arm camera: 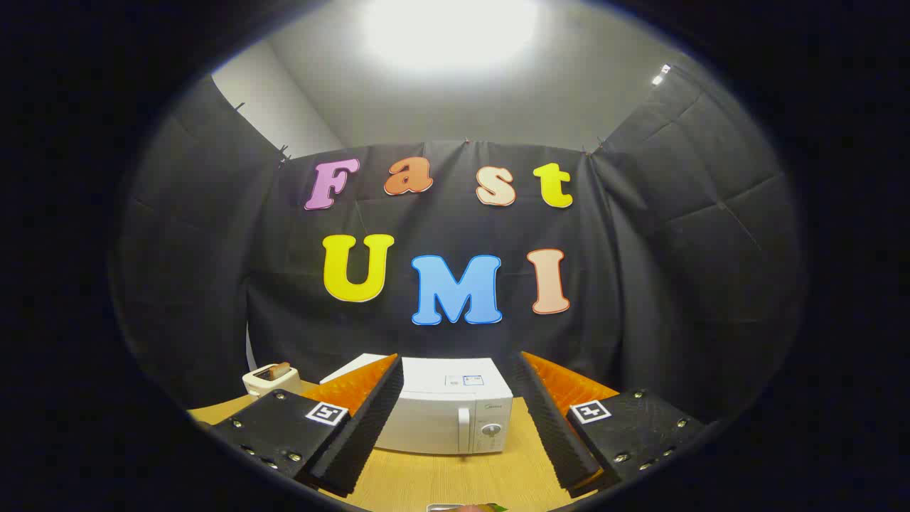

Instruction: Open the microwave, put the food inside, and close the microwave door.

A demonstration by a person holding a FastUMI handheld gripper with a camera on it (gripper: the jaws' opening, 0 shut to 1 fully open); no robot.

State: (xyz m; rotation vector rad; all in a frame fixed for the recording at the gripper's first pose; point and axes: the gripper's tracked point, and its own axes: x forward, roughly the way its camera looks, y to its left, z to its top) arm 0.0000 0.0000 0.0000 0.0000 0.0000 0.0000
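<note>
Right at the near edge, tucked low between the two fingers, a sliver of the food peeks in — a pale rim with a touch of orange and green, too little showing to say what it is. Above it the gripper is spread wide, nothing between its fingers, the ribbed black pads facing each other across a broad gap, orange backing behind them and black plates with square markers at their bases. The fingers are level, pointing straight ahead and raised off the wooden table, touching nothing. And there, framed in that gap just beyond the fingertips, is the microwave: a white box standing square on the table, door closed, a vertical white handle near its right side and a round dial on the control panel beside it, a small label on its top. Off past the left finger, a cream toaster sits near the table's far corner with a slice of bread poking up from its slot, well apart from the microwave
</note>
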